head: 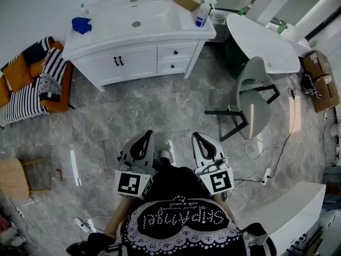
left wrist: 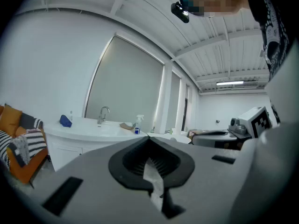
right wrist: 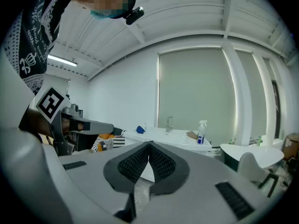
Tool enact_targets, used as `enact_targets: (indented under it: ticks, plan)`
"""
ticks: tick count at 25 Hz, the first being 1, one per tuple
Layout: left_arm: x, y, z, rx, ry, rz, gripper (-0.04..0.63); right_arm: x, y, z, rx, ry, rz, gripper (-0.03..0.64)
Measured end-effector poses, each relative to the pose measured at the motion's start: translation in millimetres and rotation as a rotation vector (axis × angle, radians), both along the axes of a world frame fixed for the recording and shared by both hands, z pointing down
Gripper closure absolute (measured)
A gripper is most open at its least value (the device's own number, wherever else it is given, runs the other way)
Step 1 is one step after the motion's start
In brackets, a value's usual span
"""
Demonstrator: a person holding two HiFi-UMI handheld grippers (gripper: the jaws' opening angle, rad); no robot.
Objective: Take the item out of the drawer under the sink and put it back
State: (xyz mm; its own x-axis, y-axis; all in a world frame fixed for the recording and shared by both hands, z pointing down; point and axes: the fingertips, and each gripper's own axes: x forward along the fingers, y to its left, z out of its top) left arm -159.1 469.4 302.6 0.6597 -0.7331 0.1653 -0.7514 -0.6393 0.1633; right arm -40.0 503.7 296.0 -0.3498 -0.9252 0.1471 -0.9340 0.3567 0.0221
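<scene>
Not started yet: left gripper (head: 144, 136) and right gripper (head: 199, 137) jaws clenched on nothing, vanity drawers (head: 176, 52) shut at 12 o'clock. Next, I reckon: walk over.

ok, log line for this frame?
stage: not started | left hand-held gripper: shut, empty | right hand-held gripper: shut, empty | vanity drawers: closed, across the floor

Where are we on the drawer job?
Nothing looks done: both drawers under the sink are shut. In hand: nothing; left claw and right claw are shut, empty, well short of the cabinet. Left: approach, open a drawer, take the item out, put it back.
</scene>
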Motion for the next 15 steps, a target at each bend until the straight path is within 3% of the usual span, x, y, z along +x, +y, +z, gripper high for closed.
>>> enact_targets:
  ticks: [5,11,15]
  plan:
    - [9,10,-6,0.030,0.021,0.047,0.591,-4,5,-2,0.015,0.007,-0.016,0.598]
    - [15,10,-19,0.085,0.049,0.029,0.591,-1,6,-6,0.027,0.001,-0.018,0.598]
    - [18,12,-17,0.076,0.039,0.058,0.591,-1,6,-8,0.026,-0.011,-0.016,0.598]
